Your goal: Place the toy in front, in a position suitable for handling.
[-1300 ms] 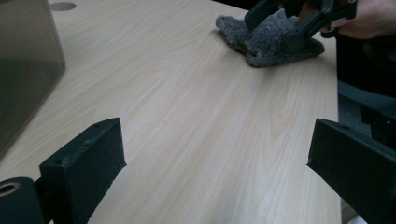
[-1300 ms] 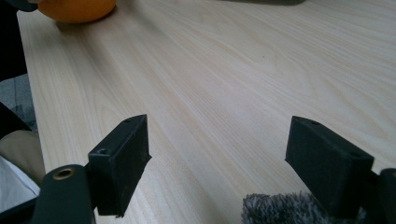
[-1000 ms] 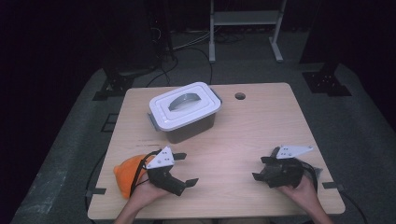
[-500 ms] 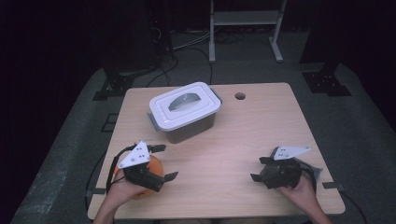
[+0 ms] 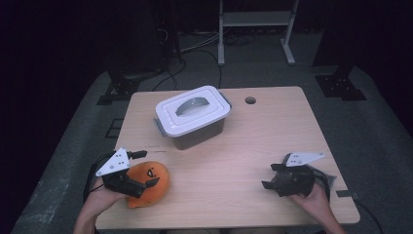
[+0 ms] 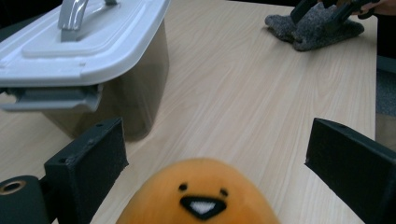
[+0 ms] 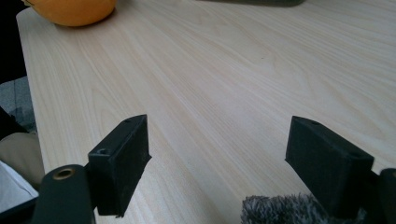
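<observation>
An orange plush toy [image 5: 152, 181] with a small black face lies near the table's front left corner. My left gripper [image 5: 143, 169] is open, its jaws standing wide on either side of the plush toy [image 6: 201, 198] without pressing it. A grey box with a white handled lid [image 5: 192, 116] stands closed at the table's middle back. Near the front right, my right gripper [image 5: 271, 176] is open and rests low over a grey fuzzy cloth [image 5: 330, 179]. That grey fuzzy cloth [image 7: 280, 209] lies just under the right gripper [image 7: 222, 137].
The wooden table [image 5: 253, 141] has a round hole [image 5: 250, 100] at its back edge. Bare wood lies between the two grippers. The box [image 6: 84, 60] is just beyond the plush in the left gripper view [image 6: 217, 140]. Cables and stand legs [image 5: 253, 29] cross the dark floor behind.
My left gripper has swung from the right of the plush toy leftwards and back, so the toy now lies between its open jaws. The right gripper has barely moved.
</observation>
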`<state>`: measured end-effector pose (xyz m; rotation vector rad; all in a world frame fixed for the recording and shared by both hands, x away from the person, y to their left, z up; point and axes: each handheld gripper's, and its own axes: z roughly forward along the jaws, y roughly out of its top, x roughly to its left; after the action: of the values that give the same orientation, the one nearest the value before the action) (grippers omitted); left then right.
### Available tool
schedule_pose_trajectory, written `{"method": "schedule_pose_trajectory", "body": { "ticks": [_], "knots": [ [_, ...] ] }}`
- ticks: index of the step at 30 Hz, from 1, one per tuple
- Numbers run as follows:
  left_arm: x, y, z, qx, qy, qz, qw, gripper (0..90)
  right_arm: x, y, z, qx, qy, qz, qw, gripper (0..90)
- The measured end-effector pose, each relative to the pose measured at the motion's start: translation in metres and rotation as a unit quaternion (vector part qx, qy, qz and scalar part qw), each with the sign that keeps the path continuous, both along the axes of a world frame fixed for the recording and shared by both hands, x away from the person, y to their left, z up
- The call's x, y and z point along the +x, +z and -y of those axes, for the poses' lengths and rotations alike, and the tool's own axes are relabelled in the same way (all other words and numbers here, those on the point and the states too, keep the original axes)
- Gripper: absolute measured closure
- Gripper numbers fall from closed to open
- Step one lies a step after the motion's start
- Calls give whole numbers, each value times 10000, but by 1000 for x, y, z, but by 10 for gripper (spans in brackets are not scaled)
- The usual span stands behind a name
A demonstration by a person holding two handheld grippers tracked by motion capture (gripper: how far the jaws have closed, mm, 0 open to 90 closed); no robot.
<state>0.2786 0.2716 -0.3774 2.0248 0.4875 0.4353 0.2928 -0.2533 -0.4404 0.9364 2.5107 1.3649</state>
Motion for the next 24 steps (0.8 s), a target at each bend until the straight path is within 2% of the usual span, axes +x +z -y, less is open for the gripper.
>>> {"method": "schedule_pose_trajectory", "body": {
  "ticks": [4,8,14,15,16,24],
  "knots": [
    [2,-6,-9,21,66,-116,9999,67,0,0,0,13,-10,-1,10000,203],
    [8,-20,-20,30,133,-379,9992,77,1,0,1,21,-3,-7,10000,203],
    [10,-29,-28,-45,63,-598,9982,134,0,0,2,39,-10,8,10000,202],
    [11,-33,-30,-2,38,-721,9974,135,0,1,2,34,-15,21,10000,203],
    [11,-35,-31,40,47,-764,9971,142,0,1,1,25,-10,32,10000,202],
    [16,-46,-26,104,121,-775,9969,160,-1,1,0,-44,24,78,10000,203]
  ]
}}
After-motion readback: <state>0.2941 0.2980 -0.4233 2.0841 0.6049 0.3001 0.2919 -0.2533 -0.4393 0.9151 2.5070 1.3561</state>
